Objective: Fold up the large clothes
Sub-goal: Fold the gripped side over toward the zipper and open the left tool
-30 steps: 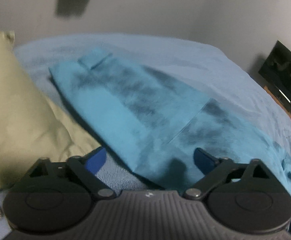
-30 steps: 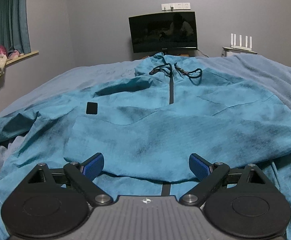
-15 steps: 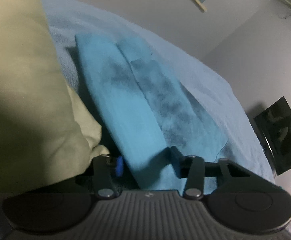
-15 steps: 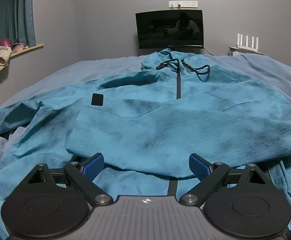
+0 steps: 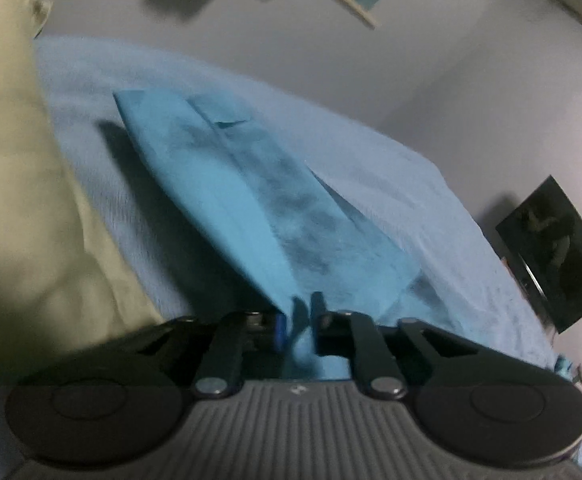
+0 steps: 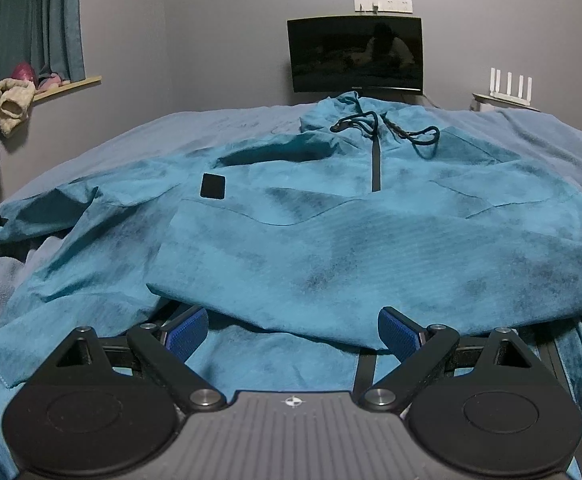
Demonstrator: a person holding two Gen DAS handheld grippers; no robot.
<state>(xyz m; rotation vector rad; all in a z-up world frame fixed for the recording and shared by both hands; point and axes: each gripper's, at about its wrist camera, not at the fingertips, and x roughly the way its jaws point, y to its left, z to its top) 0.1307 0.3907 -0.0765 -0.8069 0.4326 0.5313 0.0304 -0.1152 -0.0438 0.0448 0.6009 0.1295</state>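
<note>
A large teal hooded jacket [image 6: 331, 232] lies spread front-up on the blue bed, hood and drawstrings at the far end, its lower front folded up toward the chest. In the left wrist view one long sleeve [image 5: 251, 192] stretches away across the bed. My left gripper [image 5: 295, 322] is shut on the near end of that sleeve, the fabric pinched between its pads. My right gripper [image 6: 291, 334] stands open just above the jacket's folded lower edge, with nothing pressed between its blue pads.
A pale green pillow [image 5: 19, 200] lies close on the left of the sleeve. The blue bed sheet [image 5: 371, 184] extends around the jacket. A dark monitor [image 6: 355, 54] and a white router [image 6: 509, 88] stand beyond the bed. Curtains and a window shelf [image 6: 67, 84] are at left.
My left gripper closed from wide open onto the sleeve end, rolling and dipping as it did. The right gripper stayed open and nearly still over the jacket's lower edge.
</note>
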